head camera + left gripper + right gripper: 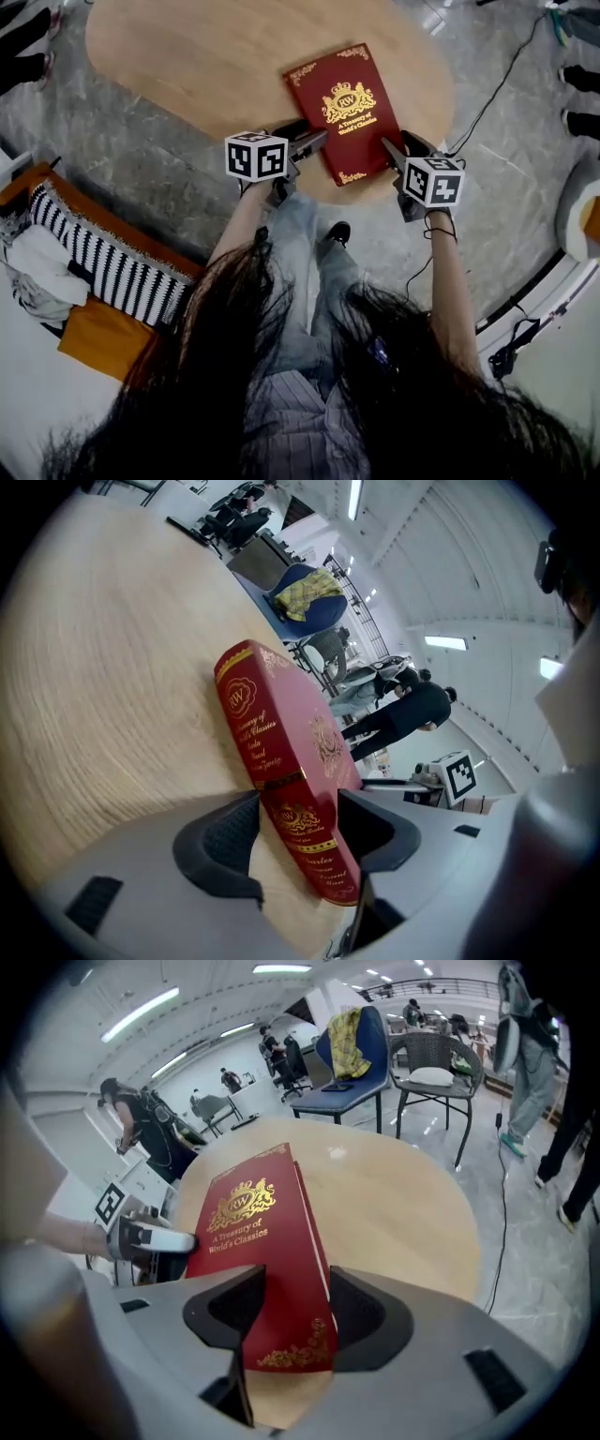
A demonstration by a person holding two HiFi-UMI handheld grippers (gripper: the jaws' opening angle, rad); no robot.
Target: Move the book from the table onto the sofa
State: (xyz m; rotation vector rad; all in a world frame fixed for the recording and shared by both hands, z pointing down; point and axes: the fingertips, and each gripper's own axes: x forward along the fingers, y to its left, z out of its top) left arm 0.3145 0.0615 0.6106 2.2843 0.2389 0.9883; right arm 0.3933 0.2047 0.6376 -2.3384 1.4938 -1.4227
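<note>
A dark red hardback book (343,111) is being shown lying flat, cover up, on the oval pale-wood table (187,56). Gold corner scrollwork, a gold crest and the title "A Treasury of World's Classics" are being carried on its cover, and more gold lettering on its spine (281,761).

In the head view the book is lying slanted, its foot pointing toward 5 o'clock and resting just inside the table's near rim. The wide tabletop is stretching away toward 10 o'clock. The table is being ringed by grey stone floor (141,178). A black cable (497,89) is trailing at 2 o'clock, and a striped cushion (103,253) is lying on orange fabric (98,342) at 8 o'clock.

The left claw (314,142) is being held at the book's 7 o'clock. Its jaws are spread wide, with the foot of the spine between them and a gap showing beside one pad. The right claw (394,150) is being held at the book's 4 o'clock, its jaws also spread wide around the book's near corner (281,1335). The book is not being gripped by either claw.
</note>
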